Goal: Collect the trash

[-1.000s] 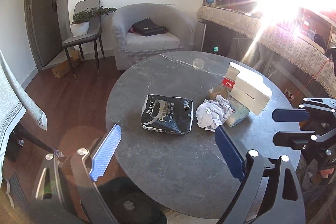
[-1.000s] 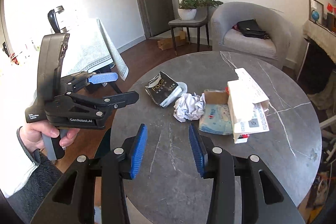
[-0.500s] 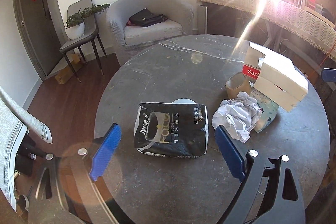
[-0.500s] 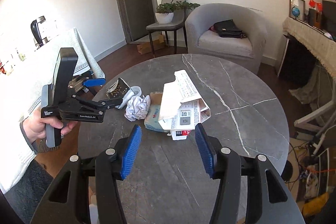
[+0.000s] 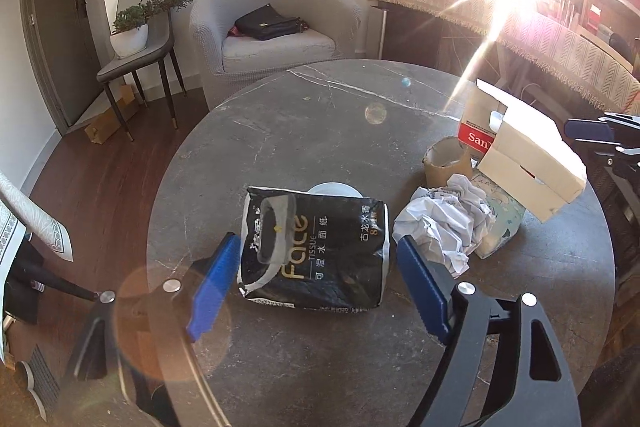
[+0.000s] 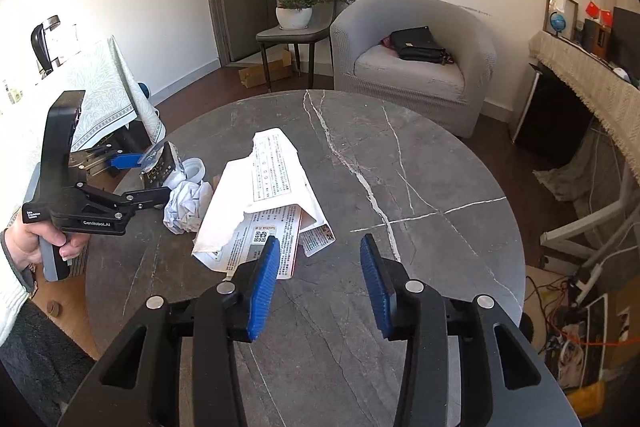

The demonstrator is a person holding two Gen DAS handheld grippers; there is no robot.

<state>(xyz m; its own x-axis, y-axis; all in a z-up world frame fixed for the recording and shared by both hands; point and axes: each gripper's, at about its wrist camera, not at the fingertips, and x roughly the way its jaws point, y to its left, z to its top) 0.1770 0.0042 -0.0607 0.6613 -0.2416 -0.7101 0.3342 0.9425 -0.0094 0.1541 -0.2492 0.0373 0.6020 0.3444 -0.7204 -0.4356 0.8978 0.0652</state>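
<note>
Home living rm: armchair (image 6: 412,67), round table (image 6: 400,163), potted plant (image 6: 296,7).

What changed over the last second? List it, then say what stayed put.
The left gripper moved in low toward the black tissue pack, its open jaws now flanking the pack without closing. The right gripper advanced toward the torn white box, also open. Nothing was grasped or released. The crumpled paper, cardboard roll and round table stayed as they were.

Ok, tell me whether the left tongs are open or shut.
Open: the left tongs stand spread to either side of the black tissue pack, which lies flat on the table, not yet gripped.
</note>
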